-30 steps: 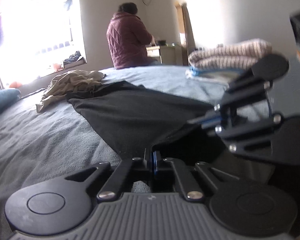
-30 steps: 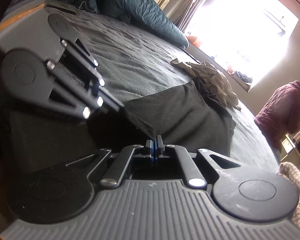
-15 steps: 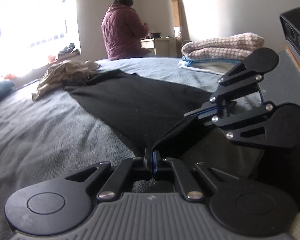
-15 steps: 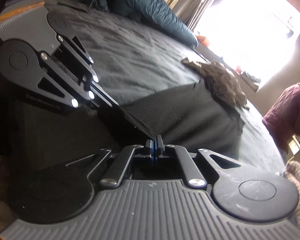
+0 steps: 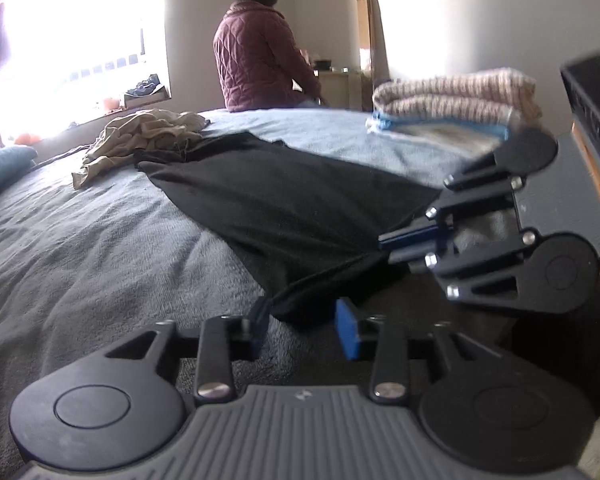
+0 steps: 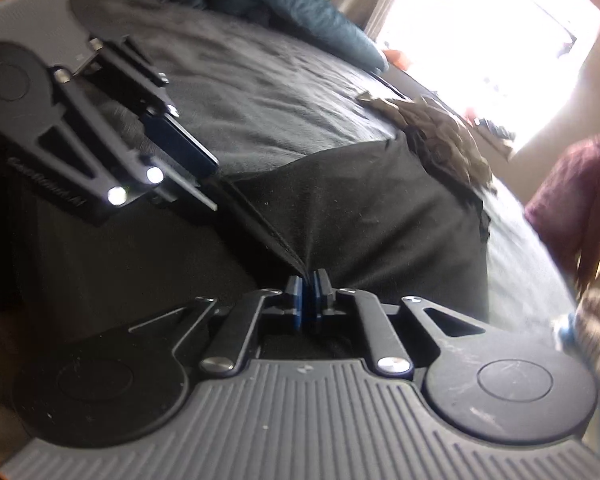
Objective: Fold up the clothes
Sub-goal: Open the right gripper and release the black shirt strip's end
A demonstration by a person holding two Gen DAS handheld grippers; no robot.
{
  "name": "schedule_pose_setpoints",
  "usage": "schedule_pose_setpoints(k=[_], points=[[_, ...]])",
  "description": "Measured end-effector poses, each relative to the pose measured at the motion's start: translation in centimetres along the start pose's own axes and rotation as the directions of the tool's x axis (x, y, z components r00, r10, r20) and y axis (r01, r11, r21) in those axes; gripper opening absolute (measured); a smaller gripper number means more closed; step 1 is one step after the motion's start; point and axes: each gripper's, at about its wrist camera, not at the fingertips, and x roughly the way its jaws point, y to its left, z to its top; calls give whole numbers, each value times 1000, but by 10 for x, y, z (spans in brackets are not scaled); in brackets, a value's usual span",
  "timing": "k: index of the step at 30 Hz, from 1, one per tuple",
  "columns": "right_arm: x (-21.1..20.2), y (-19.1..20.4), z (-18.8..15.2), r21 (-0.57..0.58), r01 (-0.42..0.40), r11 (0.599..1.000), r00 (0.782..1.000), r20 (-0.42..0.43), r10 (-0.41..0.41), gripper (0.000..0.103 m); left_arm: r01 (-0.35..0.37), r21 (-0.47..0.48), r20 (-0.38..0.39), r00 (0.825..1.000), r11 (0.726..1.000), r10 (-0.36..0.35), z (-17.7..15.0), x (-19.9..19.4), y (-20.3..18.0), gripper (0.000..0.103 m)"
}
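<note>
A black garment [image 5: 292,200] lies spread on the grey bed cover [image 5: 80,248]. In the left wrist view my left gripper [image 5: 304,330] is open, and the garment's near corner lies loose between and just ahead of its blue pads [image 5: 348,334]. To the right, my right gripper [image 5: 384,248] pinches the garment's edge. In the right wrist view my right gripper [image 6: 308,300] is shut on a raised fold of the black garment [image 6: 360,208]. My left gripper [image 6: 214,188] shows at upper left with its fingers parted beside the taut hem.
A crumpled beige garment [image 5: 148,132] lies beyond the black one, near the bright window. A folded striped stack [image 5: 456,96] sits at the bed's right side. A person in a maroon jacket [image 5: 256,52] sits on the far edge. A teal pillow [image 6: 292,8] lies at the head.
My left gripper has opened and let go of the black garment's corner. The right gripper stays shut on its edge, and both views have shifted slightly.
</note>
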Motion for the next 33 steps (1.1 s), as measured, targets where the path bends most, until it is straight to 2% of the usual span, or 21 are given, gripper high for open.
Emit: schedule_pose_setpoints(k=[2, 4, 7, 9, 12, 15, 19, 24, 27, 33], points=[[-10, -12, -5, 125, -30, 992, 999, 15, 28, 32, 11, -25, 6, 1000, 1000, -11, 5, -2, 3, 50], [-21, -29, -14, 260, -51, 964, 998, 37, 43, 39, 21, -40, 11, 1000, 999, -21, 10, 0, 4, 53], [-40, -63, -34, 472, -69, 879, 996, 77, 38, 41, 27, -48, 0, 1000, 998, -27, 17, 9, 1, 54], [-52, -85, -47, 600, -85, 796, 994, 102, 29, 41, 34, -53, -2, 999, 998, -34, 21, 16, -1, 56], [-57, -121, -70, 734, -59, 676, 994, 107, -30, 41, 48, -67, -15, 999, 997, -49, 23, 27, -3, 59], [-53, -140, -80, 780, -53, 624, 993, 106, -48, 37, 37, -68, -48, 998, 997, -40, 20, 40, -5, 59], [-36, -146, -78, 776, -57, 628, 996, 91, -22, 34, 28, -81, -83, 996, 996, -34, 12, 47, -2, 59], [-11, -147, -73, 754, -55, 655, 998, 58, 17, 34, 34, -97, -84, 996, 995, -42, 9, 47, 2, 60], [-2, -147, -75, 753, -33, 657, 999, 15, 33, 34, 34, -101, -82, 996, 994, -43, 8, 47, 2, 61], [-4, -149, -81, 787, -73, 613, 996, 28, 82, 33, 38, -111, -71, 996, 993, -46, 6, 47, 3, 62]])
